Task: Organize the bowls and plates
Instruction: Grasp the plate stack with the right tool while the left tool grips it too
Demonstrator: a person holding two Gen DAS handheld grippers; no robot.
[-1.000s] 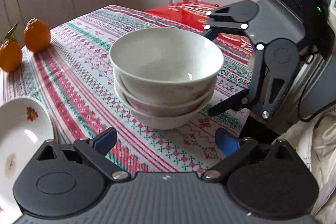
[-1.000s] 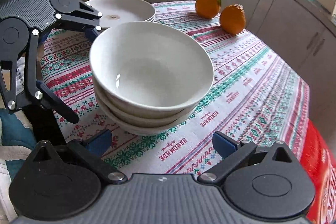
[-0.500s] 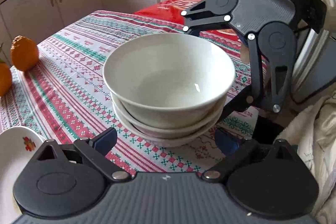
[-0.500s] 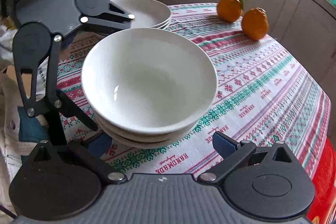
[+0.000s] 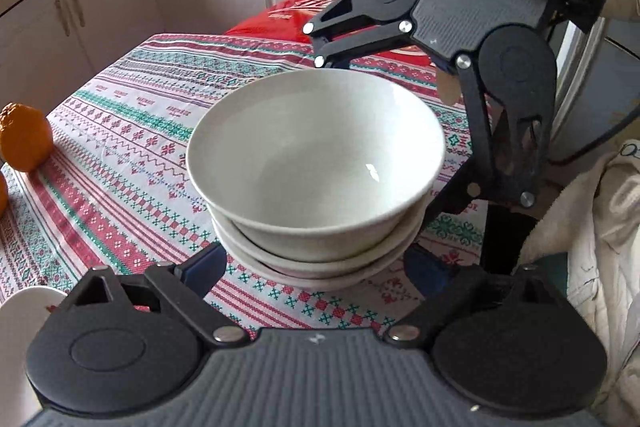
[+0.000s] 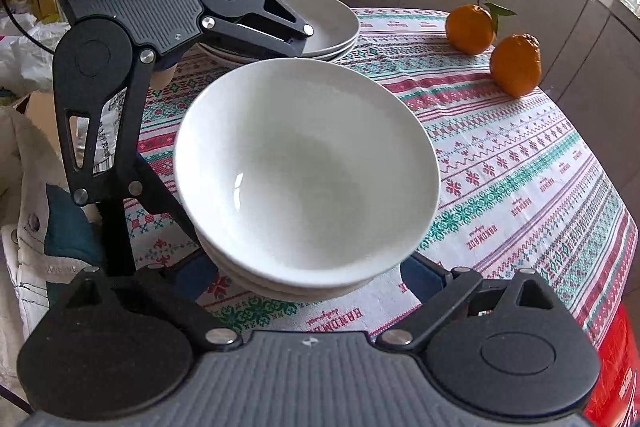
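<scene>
Both grippers have drawn in around the stack of white bowls (image 5: 316, 179) since a second ago, and the bowls are now filling more of each view. Going left to right in the left wrist view, two oranges (image 5: 26, 143) are sitting at the edge of the patterned tablecloth (image 5: 120, 147), well apart from the bowls. The left gripper (image 5: 316, 267) is closing, its blue pads (image 5: 206, 265) flanking the lowest bowl; whether they are touching it I cannot tell. Opposite, the right gripper (image 5: 400, 131) is closing around the far side. In the right wrist view, stacked plates (image 6: 336, 27) are sitting behind the bowls, partly blocked by the left gripper.
</scene>
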